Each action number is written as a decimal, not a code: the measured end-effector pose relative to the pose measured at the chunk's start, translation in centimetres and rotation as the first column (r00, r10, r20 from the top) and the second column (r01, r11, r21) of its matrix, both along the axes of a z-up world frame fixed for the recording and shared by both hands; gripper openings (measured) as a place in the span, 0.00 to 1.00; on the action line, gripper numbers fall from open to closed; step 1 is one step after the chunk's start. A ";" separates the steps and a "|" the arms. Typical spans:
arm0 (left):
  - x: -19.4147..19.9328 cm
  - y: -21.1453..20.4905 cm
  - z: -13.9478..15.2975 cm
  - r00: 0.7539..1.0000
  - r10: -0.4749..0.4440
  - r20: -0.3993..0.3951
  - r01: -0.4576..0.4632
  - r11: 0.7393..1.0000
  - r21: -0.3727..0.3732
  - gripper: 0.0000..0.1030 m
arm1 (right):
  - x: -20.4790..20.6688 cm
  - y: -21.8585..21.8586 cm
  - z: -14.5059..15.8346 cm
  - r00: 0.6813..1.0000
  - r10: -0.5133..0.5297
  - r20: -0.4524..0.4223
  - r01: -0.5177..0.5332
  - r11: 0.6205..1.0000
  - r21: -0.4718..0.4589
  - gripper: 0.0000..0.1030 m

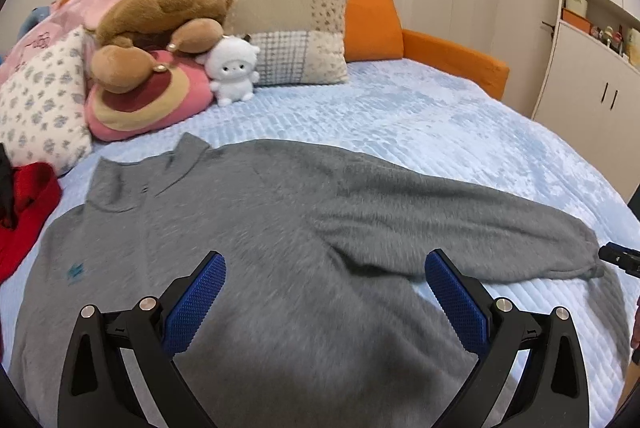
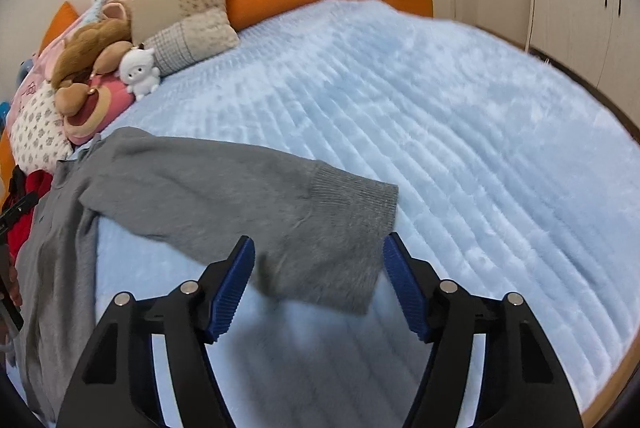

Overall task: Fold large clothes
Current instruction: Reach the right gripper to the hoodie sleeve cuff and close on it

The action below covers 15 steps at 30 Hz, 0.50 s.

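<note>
Hovering with both tools spread wide and holding nothing, we have our left gripper (image 1: 325, 270) above the gray sweater (image 1: 224, 228) body, while our right gripper (image 2: 319, 253) brackets its sleeve cuff (image 2: 344, 212) just ahead on the blue bedspread (image 2: 460, 132).

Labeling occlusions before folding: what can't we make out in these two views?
- Grey sweater: near hem hidden in left wrist view behind the left hand-held gripper; other sleeve cut off by the left edge.
- Sweater's teal chest logo: blurred, illegible.
- Red garment: cut off at the left edge, both views.
</note>
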State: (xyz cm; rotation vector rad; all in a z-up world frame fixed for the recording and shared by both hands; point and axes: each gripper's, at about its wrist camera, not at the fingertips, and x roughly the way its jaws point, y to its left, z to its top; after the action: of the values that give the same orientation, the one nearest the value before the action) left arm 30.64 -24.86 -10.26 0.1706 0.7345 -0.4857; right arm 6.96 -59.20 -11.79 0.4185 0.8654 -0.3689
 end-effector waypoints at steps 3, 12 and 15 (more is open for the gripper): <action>1.7 -1.6 -1.1 1.000 -0.003 0.017 0.002 0.998 0.062 0.98 | 1.1 -0.9 -1.3 0.999 -0.011 -0.033 0.012 1.000 0.023 0.64; 5.0 -2.2 -2.6 1.000 -0.016 -0.003 0.016 0.997 0.081 0.98 | 1.6 -1.2 -2.0 0.997 -0.062 -0.046 0.063 0.998 0.004 0.63; 6.1 -1.6 -2.2 1.000 0.002 -0.002 -0.001 0.997 0.076 0.98 | 1.3 -0.8 -1.8 0.993 -0.107 -0.050 0.105 0.993 -0.055 0.73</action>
State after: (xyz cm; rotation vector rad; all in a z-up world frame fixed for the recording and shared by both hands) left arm 36.74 -26.45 -12.41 0.2408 0.7550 -0.4568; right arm 8.24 -59.96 -13.59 0.4083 0.8852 -0.5017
